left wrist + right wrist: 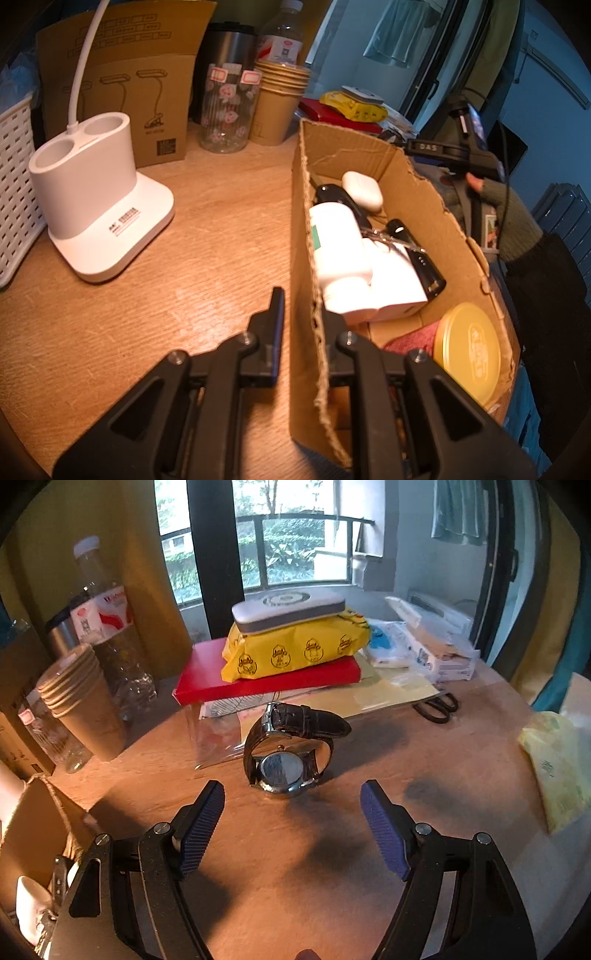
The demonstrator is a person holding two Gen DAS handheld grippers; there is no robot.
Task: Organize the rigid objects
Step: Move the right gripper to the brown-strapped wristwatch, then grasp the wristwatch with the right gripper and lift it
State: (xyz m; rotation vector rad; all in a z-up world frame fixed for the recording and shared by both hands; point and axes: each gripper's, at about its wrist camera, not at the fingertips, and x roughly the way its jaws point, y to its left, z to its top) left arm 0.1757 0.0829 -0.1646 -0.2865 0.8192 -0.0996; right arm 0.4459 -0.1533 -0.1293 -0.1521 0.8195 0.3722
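A wristwatch (286, 746) with a dark leather strap stands on its edge on the wooden table, its face turned towards me. My right gripper (292, 788) is open, and the watch sits just beyond its blue pads (203, 827), untouched. My left gripper (303, 306) is shut on the near wall of a torn cardboard box (424, 192), one finger outside and one inside. In the box lie a white earbud case (362, 190), a white bottle (338, 240), a white carton (395, 288), a black device (424, 266), a yellow round tin (467, 350) and a red cloth (413, 338).
Behind the watch a red box (266, 675) carries a yellow pack (295, 646) and a grey case (288, 607). Stacked paper cups (85, 709), a bottle (118, 657), scissors (437, 703), a white lamp base (96, 206) and a white basket (14, 177) ring the table. A gloved hand (495, 199) shows past the box.
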